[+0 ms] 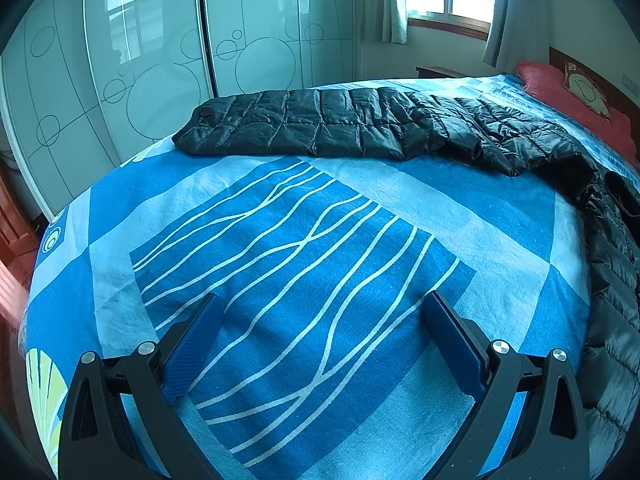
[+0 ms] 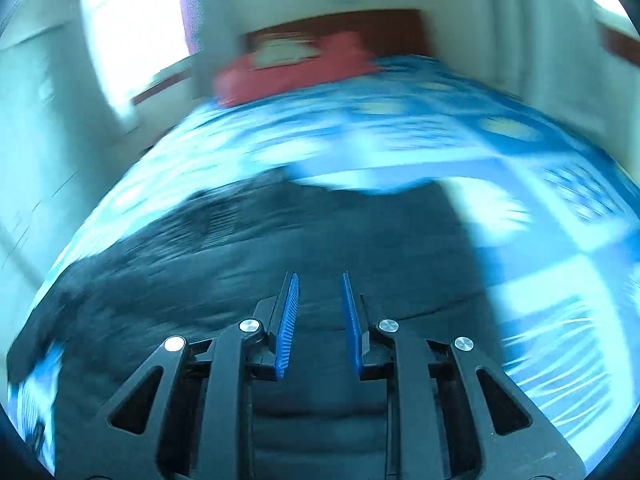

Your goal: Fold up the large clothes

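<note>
Jacket (image 1: 360,124) lying across upper frame on bed (image 1: 304,280), long and black | soft, puffy, light, likely slippery: pinch at hem or sleeve edge | left tongs (image 1: 320,320) spread wide, empty | right tongs (image 2: 319,280) narrowly parted, blurred, gripping nothing visible

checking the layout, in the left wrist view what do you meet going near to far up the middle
left hand-held gripper → blue patterned bedspread → black puffer jacket → wardrobe doors
</note>
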`<action>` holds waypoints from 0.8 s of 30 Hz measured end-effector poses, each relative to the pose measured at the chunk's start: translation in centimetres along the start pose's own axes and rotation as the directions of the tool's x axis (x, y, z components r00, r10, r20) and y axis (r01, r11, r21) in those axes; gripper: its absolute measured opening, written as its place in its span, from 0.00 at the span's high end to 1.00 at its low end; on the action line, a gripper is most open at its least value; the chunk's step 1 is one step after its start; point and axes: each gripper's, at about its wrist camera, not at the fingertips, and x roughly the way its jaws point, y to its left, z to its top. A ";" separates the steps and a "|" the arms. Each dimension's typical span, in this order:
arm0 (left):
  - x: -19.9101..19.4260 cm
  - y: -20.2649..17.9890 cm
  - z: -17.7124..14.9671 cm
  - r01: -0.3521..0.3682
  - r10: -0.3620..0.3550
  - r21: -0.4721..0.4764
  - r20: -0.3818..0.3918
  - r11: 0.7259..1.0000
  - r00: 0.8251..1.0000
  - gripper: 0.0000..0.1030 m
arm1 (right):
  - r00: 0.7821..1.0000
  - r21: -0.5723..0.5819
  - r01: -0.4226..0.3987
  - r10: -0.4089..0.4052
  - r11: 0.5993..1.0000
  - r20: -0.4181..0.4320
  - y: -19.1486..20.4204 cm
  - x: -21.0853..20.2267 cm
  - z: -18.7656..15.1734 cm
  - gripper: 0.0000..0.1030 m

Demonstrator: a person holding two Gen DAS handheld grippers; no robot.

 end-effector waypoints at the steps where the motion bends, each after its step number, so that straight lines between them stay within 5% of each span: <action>1: 0.0 0.0 0.0 0.000 0.000 0.000 0.000 1.000 1.000 0.04 | 1.000 0.011 0.021 -0.021 1.000 -0.015 -1.7 0.7 0.1 0.79; 6: 0.0 0.0 0.0 -0.002 0.002 0.001 -0.001 1.000 1.000 0.04 | 0.986 0.008 0.021 -0.020 1.000 -0.164 -5.5 5.7 -2.3 0.84; 16: 0.0 0.0 0.0 -0.006 0.006 0.003 -0.001 1.000 1.000 0.04 | 0.997 0.031 -0.049 0.050 0.998 -0.050 -5.4 4.2 1.7 0.82; 20: 0.0 0.1 0.0 -0.004 0.004 0.002 -0.003 1.000 1.000 0.04 | 0.997 0.033 -0.041 0.043 0.999 -0.059 -5.4 7.3 3.4 0.82; 24: 0.0 0.0 0.0 -0.005 0.005 0.003 -0.001 1.000 1.000 0.04 | 0.987 0.070 -0.024 0.035 0.997 -0.158 -6.3 11.6 2.3 0.83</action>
